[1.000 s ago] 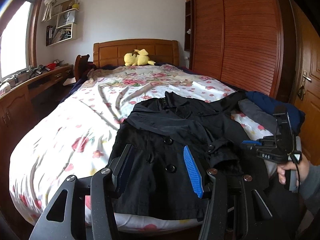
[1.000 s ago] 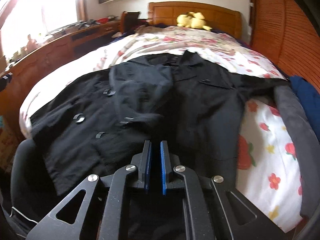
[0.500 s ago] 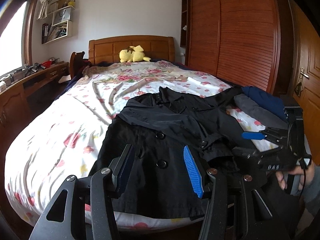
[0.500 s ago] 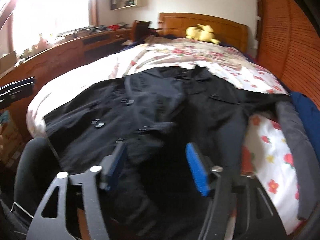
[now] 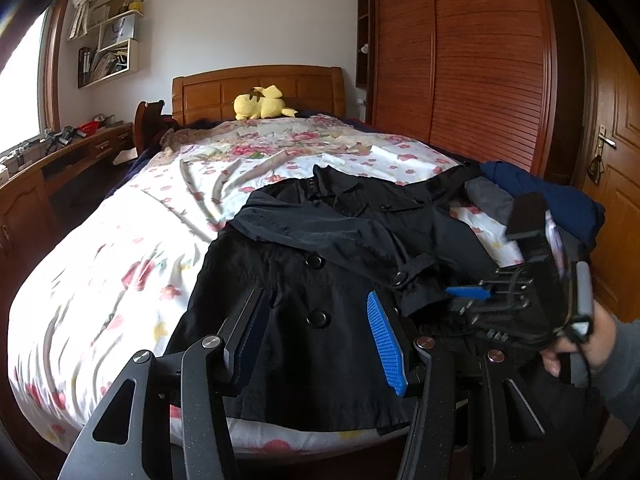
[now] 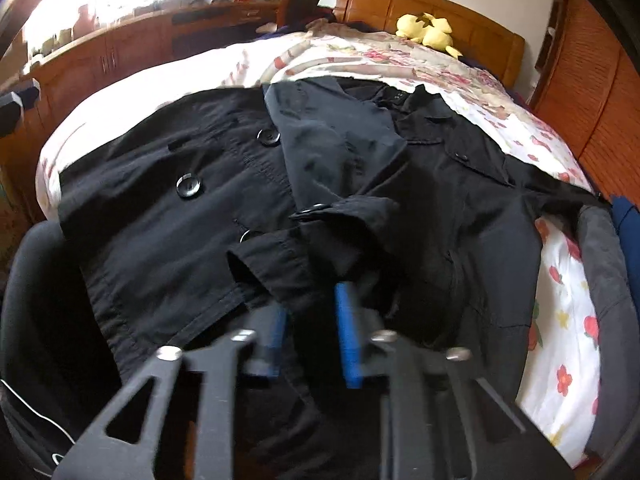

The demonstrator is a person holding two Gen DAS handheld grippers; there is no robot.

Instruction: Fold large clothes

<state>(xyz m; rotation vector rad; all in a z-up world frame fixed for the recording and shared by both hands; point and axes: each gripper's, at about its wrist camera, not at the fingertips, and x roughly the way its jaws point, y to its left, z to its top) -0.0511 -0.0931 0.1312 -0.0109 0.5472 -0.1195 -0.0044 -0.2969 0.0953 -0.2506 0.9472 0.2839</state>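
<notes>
A black double-breasted trench coat (image 5: 328, 264) lies face up across the near end of the bed (image 5: 120, 264), its collar toward the far headboard and its hem hanging just over the near edge. One sleeve is already folded in across the chest, its buttoned cuff (image 6: 344, 216) ending near the middle of the coat, probably to narrow the garment before the body is folded.

The right gripper (image 6: 310, 334) points steeply down at the coat's near part, just below that cuff. Its jaws are closing, with dark cloth bunched between the blue pads (image 6: 348, 344); whether they already pinch it is hard to tell through the blur. In the left view the same tool shows at the right, held by a hand (image 5: 576, 344) in a grey sleeve.

The left gripper (image 5: 316, 340) hovers over the near hem with its jaws about half open and nothing between them, seemingly waiting to take the other side.

A yellow plush toy (image 5: 262, 103) sits by the headboard; navy and grey garments (image 5: 532, 192) lie heaped at the right edge.
</notes>
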